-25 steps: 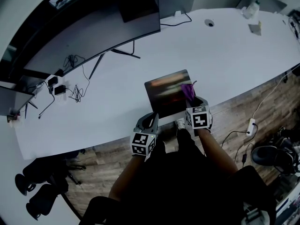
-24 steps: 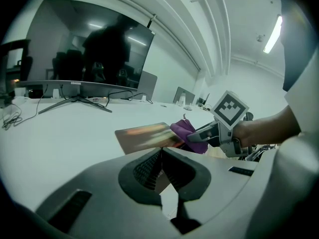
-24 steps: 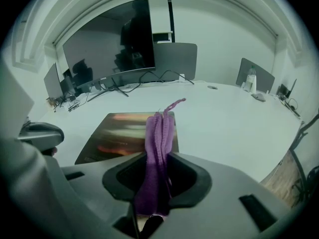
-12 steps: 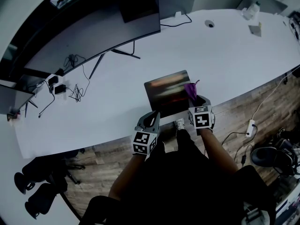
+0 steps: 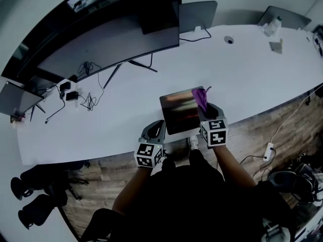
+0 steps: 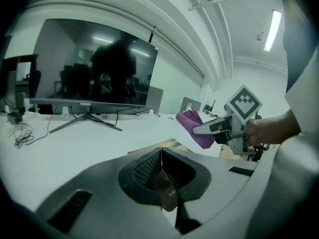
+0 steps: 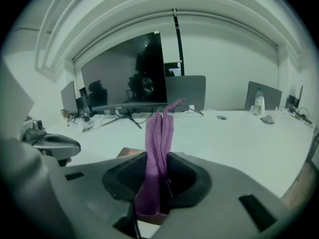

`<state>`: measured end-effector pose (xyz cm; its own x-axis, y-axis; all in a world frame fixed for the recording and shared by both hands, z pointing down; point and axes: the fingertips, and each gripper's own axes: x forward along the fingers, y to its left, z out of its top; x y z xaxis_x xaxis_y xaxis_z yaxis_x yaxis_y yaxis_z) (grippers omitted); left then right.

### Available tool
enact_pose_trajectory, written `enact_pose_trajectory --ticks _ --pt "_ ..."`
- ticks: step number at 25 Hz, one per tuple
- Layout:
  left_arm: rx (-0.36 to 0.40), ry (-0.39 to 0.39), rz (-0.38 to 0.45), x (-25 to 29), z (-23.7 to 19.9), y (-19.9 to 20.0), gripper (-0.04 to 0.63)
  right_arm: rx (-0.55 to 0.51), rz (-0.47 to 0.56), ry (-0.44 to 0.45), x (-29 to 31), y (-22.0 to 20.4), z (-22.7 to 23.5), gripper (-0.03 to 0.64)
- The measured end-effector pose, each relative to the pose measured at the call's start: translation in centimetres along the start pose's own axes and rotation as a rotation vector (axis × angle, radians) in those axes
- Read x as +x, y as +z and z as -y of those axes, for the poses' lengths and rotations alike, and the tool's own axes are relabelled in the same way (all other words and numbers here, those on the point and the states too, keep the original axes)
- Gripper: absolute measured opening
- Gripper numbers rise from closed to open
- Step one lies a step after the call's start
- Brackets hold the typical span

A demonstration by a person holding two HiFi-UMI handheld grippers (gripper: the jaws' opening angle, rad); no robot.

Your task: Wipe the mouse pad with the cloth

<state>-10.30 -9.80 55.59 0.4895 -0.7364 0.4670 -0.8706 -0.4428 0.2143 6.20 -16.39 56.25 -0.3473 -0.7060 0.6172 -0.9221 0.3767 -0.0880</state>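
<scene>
The dark mouse pad [image 5: 177, 112] lies on the white table near its front edge; its corner also shows low down [image 6: 160, 146] and behind the jaws [image 7: 128, 153]. My right gripper [image 5: 204, 106] [image 7: 157, 178] is shut on a purple cloth [image 5: 201, 97] [image 7: 159, 133], which stands up out of the jaws over the pad's right edge. From the left gripper view the cloth [image 6: 193, 128] hangs just above the pad. My left gripper [image 5: 157, 128] [image 6: 160, 171] is shut and holds nothing, off the pad's near left corner by the table edge.
A large monitor [image 5: 108, 39] [image 6: 92, 63] stands at the back of the table [image 5: 252, 69], with a tangle of cables [image 5: 83, 97] to its left. A bottle [image 5: 273, 24] stands far right. Wooden floor, a power strip [image 5: 268, 148] and chairs lie below the table edge.
The head view has shifted slightly. The right gripper keeps the cloth at the pad's right edge; the left gripper has drifted a little to the left.
</scene>
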Motion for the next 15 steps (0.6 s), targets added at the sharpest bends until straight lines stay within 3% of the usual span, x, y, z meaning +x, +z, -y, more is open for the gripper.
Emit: enact_pose_trajectory --ticks 5,11,15 --pt "-0.001 0.014 0.061 -0.3 -0.7 4.0 0.022 -0.024 0.184 0.069 -1.8 6.4 -2.2 0.126" --pt "-0.024 0.041 0.235 -1.2 -1.7 11.8 0.023 -0.101 0.399 0.152 -5.3 13.4 -4.7 0.124" --pt "0.007 0.046 0.305 -1.7 -1.9 15.5 0.023 -0.140 0.504 0.167 -6.7 16.3 -5.2 0.124"
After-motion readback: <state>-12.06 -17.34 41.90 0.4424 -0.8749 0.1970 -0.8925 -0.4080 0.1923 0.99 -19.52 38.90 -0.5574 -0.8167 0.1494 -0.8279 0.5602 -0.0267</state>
